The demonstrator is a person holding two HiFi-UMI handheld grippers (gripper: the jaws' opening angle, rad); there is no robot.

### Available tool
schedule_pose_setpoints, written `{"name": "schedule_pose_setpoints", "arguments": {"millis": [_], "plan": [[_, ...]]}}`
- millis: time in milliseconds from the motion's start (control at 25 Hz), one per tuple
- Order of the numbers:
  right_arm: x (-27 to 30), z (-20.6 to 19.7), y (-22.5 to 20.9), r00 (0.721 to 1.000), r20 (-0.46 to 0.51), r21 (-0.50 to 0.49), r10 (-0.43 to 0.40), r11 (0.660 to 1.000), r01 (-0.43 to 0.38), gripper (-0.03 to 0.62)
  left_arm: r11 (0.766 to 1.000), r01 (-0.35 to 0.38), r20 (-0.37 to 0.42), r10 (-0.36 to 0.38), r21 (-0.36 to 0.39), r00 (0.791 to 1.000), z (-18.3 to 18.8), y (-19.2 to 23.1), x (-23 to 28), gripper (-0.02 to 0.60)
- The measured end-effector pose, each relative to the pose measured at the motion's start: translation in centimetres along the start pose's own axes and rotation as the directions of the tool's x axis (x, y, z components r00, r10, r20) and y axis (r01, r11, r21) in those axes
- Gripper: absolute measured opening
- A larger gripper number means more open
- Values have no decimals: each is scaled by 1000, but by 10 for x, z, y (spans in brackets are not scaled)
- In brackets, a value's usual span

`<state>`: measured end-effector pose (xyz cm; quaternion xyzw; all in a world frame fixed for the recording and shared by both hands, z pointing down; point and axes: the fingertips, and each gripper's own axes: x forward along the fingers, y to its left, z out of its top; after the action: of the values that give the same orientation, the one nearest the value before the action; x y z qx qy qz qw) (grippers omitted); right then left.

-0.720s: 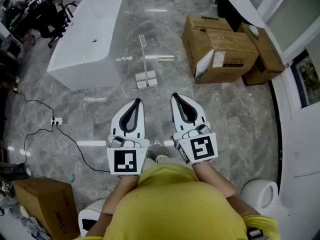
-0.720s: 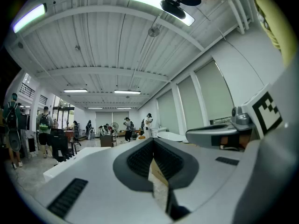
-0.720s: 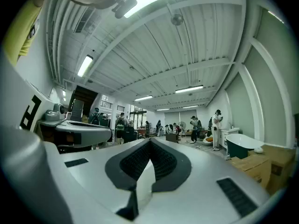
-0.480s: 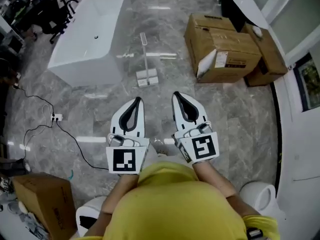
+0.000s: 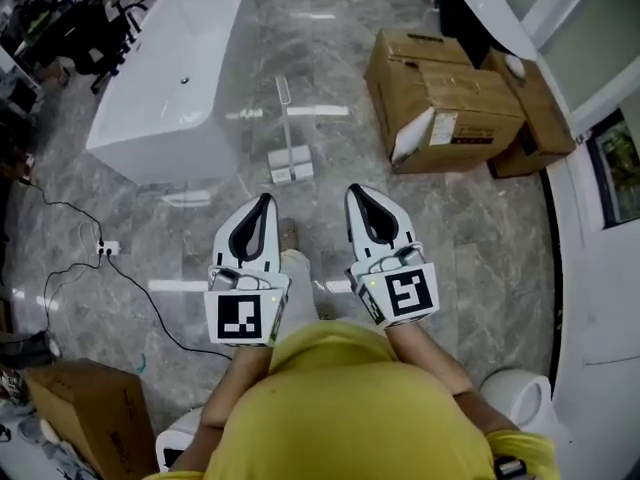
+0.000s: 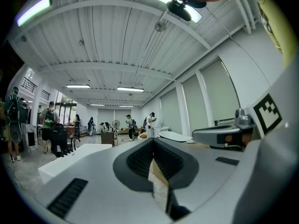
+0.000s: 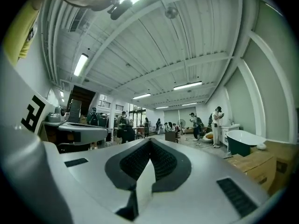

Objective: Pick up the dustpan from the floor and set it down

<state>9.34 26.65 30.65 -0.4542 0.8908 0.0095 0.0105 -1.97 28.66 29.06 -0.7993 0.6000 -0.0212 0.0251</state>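
1. The dustpan [image 5: 290,164] stands on the grey marble floor [image 5: 330,208], well ahead of the person, between the white bathtub [image 5: 170,88] and the cardboard boxes [image 5: 440,93]; its thin handle rises upright, probably the easiest part to take without reaching down to the pan.
2. The left gripper [image 5: 262,206] is closed on nothing, its tips meeting; it is held level and points out toward the dustpan.
3. The right gripper [image 5: 362,196] is likewise closed and empty; it sits beside the left one, a little apart, carried rather than working.
4. Judged from this, the pickup has not begun; a shoe [image 5: 288,236] shows between the grippers, suggesting a step forward; whichever gripper takes the handle must open first.
5. The slim handle may tip if nudged.
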Motion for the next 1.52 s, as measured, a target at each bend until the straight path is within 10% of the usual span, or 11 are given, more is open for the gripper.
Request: {"name": "schedule_pose_setpoints", "arguments": {"millis": [800,1520], "plan": [[234,-37,-88,995,-90,8,-52,999,53,11,995,91,-84,-93,-33,992,-39,128,219,3],[322,-76,-107,972,-227,-12,-62,998,61,11,977,188,-159,-202,-101,966,-75,169,303,3]]}}
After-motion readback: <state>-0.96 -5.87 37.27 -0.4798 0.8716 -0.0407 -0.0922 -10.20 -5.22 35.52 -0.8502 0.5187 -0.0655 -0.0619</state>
